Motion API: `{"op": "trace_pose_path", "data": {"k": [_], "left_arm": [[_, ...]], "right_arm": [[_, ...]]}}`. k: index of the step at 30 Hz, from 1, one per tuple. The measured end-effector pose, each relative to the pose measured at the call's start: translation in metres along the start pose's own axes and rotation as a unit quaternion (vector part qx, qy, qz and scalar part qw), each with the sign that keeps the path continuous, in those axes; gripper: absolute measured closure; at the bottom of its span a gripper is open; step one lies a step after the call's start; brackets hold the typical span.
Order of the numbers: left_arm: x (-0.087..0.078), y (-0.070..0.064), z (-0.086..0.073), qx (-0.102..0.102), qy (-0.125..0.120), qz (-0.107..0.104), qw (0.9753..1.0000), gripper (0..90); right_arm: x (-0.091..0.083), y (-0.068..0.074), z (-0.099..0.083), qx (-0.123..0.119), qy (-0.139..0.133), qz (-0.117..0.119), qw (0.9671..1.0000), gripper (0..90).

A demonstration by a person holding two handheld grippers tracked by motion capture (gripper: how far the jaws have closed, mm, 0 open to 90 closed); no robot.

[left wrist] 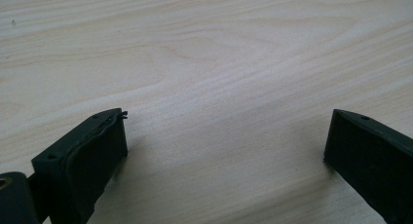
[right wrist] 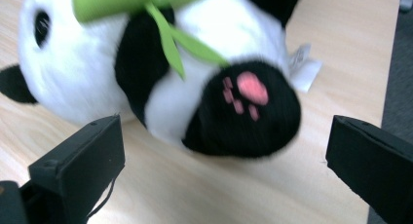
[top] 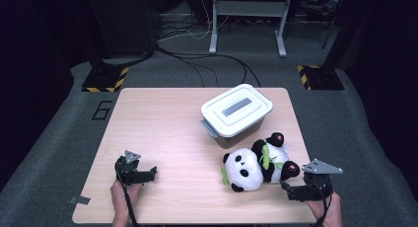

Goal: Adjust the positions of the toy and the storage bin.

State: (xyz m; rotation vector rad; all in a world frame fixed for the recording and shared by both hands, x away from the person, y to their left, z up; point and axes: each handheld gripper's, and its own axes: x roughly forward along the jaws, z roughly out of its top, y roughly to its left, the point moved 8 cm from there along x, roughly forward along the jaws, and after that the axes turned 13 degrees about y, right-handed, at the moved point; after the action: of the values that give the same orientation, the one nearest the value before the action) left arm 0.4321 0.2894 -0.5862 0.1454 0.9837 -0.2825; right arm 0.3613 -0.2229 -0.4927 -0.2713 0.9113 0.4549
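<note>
While the panda toy (top: pixel 259 164) is lying just in front of the lidded white box (top: pixel 236 113), you are aiming your right gripper (right wrist: pixel 224 151), jaws spread wide, at its foot; your left gripper (left wrist: pixel 224 151) is idling released, well left. Next, probably, comes closing in.

Both hands low — left gripper (top: pixel 148 174) and right gripper (top: pixel 292 191), jaws spread wide.
</note>
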Motion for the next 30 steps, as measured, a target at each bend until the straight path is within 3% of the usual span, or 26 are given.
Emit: {"op": "trace_pose_path", "data": {"k": [3, 7, 8, 13, 15, 18, 20, 22, 27, 30], "left_arm": [[0.0, 0.0, 0.0, 0.001, 0.0, 0.001, 1.0, 1.6], [0.0, 0.0, 0.0, 0.0, 0.0, 0.0, 1.0, 1.6], [0.0, 0.0, 0.0, 0.0, 0.0, 0.0, 1.0, 1.7], [0.0, 0.0, 0.0, 0.001, 0.0, 0.0, 1.0, 1.7], [0.0, 0.0, 0.0, 0.001, -0.001, 0.001, 1.0, 1.7], [0.0, 0.0, 0.0, 0.0, 0.0, 0.0, 1.0, 1.7], [0.0, 0.0, 0.0, 0.001, -0.001, 0.001, 1.0, 1.7], [0.0, 0.0, 0.0, 0.0, 0.0, 0.0, 1.0, 1.7], [0.0, 0.0, 0.0, 0.001, -0.001, 0.0, 1.0, 1.7], [0.0, 0.0, 0.0, 0.001, -0.001, 0.001, 1.0, 1.8]], "right_arm": [[-0.006, 0.011, 0.02, -0.016, -0.003, -0.003, 0.9999, 0.3], [-0.006, 0.019, 0.034, -0.027, -0.006, 0.001, 0.9996, 2.0], [-0.002, 0.027, 0.045, -0.035, -0.005, 0.006, 0.9993, 5.0], [0.009, 0.038, 0.058, -0.042, 0.011, 0.019, 0.9989, 16.1], [0.02, 0.04, 0.061, -0.025, 0.036, 0.016, 0.9989, 29.6], [0.03, 0.044, 0.059, -0.021, 0.057, 0.025, 0.9979, 45.7], [0.036, 0.045, 0.057, -0.027, 0.064, 0.002, 0.9976, 60.0], [0.04, 0.043, 0.053, -0.014, 0.07, -0.003, 0.9975, 70.2], [0.036, 0.043, 0.05, 0.005, 0.058, 0.006, 0.9983, 74.6], [0.028, 0.044, 0.051, 0.03, 0.024, 0.011, 0.9992, 75.7]]}}
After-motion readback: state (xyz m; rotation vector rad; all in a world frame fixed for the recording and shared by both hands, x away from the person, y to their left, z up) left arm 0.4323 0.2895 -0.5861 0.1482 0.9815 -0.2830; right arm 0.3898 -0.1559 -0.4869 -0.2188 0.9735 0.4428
